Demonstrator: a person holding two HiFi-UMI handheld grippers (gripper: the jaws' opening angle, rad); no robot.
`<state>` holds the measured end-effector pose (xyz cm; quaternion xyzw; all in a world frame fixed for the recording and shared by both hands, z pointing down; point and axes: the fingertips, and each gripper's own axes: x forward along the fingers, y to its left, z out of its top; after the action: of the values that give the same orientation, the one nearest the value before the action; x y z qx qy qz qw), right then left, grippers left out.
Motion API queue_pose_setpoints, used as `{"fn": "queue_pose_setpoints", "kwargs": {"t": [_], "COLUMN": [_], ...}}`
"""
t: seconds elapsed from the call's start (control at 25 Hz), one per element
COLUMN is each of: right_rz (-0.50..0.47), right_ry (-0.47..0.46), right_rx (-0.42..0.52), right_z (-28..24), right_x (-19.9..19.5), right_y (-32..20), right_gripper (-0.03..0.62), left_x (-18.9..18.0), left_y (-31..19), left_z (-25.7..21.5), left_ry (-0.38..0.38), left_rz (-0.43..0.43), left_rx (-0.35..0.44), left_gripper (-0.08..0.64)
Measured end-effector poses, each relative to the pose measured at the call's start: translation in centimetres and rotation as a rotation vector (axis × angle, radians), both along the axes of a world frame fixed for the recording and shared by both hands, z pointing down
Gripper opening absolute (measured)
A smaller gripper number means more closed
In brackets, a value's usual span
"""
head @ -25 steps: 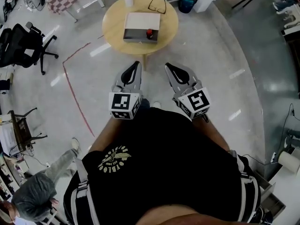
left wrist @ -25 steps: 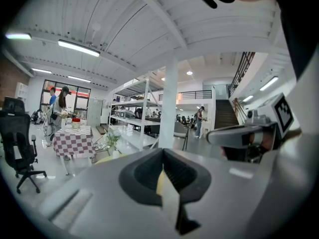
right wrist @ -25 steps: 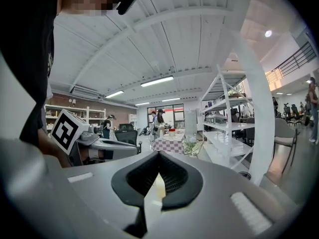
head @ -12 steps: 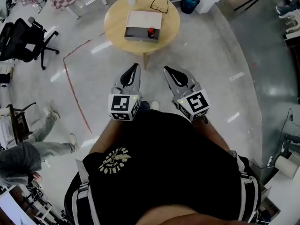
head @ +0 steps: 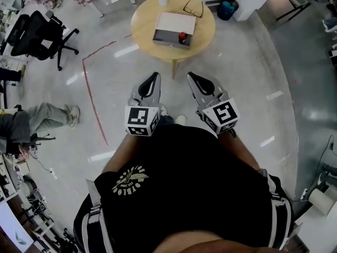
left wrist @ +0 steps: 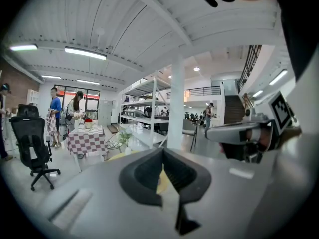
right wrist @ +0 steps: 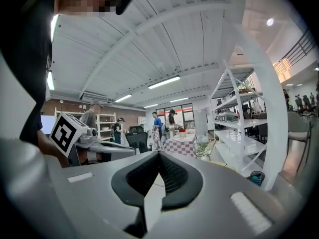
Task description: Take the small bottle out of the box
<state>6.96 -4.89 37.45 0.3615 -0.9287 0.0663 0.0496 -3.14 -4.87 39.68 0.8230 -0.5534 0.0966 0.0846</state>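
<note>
Task not yet begun at the object: the bottle (head: 182, 36) sits in the box (head: 171, 26), at the box's corner nearest the right hand-held gripper (head: 192, 76), and nothing has been lifted out. The box rests on a round counter (head: 143, 25) that lies well ahead of both tools, with bare floor (head: 237, 88) between the tips and the counter's near edge. The left hand-held gripper (head: 154, 76) and the right one are held side by side in front of the person and aimed toward the counter. Each has its jaws closed together and carries nothing. The bottle lies ahead of the gap between the two tools, somewhat closer to the right one's line. What remains, by judgement, is the whole manipulation: closing the distance to the counter, opening a pair of jaws, gripping the bottle and raising it clear of the box. The bottle appears to stand upright, with its red cap uppermost and its long axis vertical. It is too small in the head view for that to be certain.
</note>
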Motion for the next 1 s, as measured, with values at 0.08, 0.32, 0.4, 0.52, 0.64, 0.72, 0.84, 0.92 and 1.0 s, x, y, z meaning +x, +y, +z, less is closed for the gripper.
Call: {"fn": "queue_pose_setpoints", "kwargs": {"t": [0.08,0.32,0.4,0.52,0.64,0.72,0.84,0.92,1.0], "right_rz": [-0.006,-0.016,-0.021,-0.025,-0.025,-0.022,-0.007,0.016,0.041], "right_ry": [-0.002,-0.014,-0.014,-0.008,0.005,0.016,0.036,0.038,0.028], "right_rx": [0.008,0.032,0.037,0.035,0.023,0.009,-0.007,-0.008,-0.013], "right_z": [-0.1,-1.2,-1.5,-1.7,-1.3,-0.8,-0.3,-0.4,-0.7], "right_x": [-0.2,-1.0,-1.7,-2.4,-3.2,-3.9,-5.0,-6.2,-7.6], "right_y": [0.1,-0.2,-0.3,-0.6,-1.1,-1.3,-2.2,-3.6,-4.9], "right_gripper": [0.006,0.006,0.006,0.008,0.006,0.008,0.006,0.006,0.008], "left_x": [-0.1,-1.4,-2.2,-2.9,-3.3,-3.8,-4.7,-5.8,-7.3], "left_y": [0.3,0.8,0.8,0.7,0.2,-0.3,-1.7,-3.0,-4.2], "left_z": [0.1,-0.5,-0.5,-0.8,-0.5,0.1,0.3,0.2,0.2], "left_ry": [-0.009,-0.023,-0.023,-0.019,-0.009,0.000,0.014,0.014,0.014], "left_rz": [0.000,-0.019,-0.024,-0.029,-0.021,-0.011,0.013,0.037,0.058], "left_rx": [0.003,0.011,0.009,0.011,0.007,-0.008,-0.015,-0.009,-0.010], "left_gripper": [0.000,0.000,0.000,0.000,0.000,0.000,0.000,0.000,0.000]}}
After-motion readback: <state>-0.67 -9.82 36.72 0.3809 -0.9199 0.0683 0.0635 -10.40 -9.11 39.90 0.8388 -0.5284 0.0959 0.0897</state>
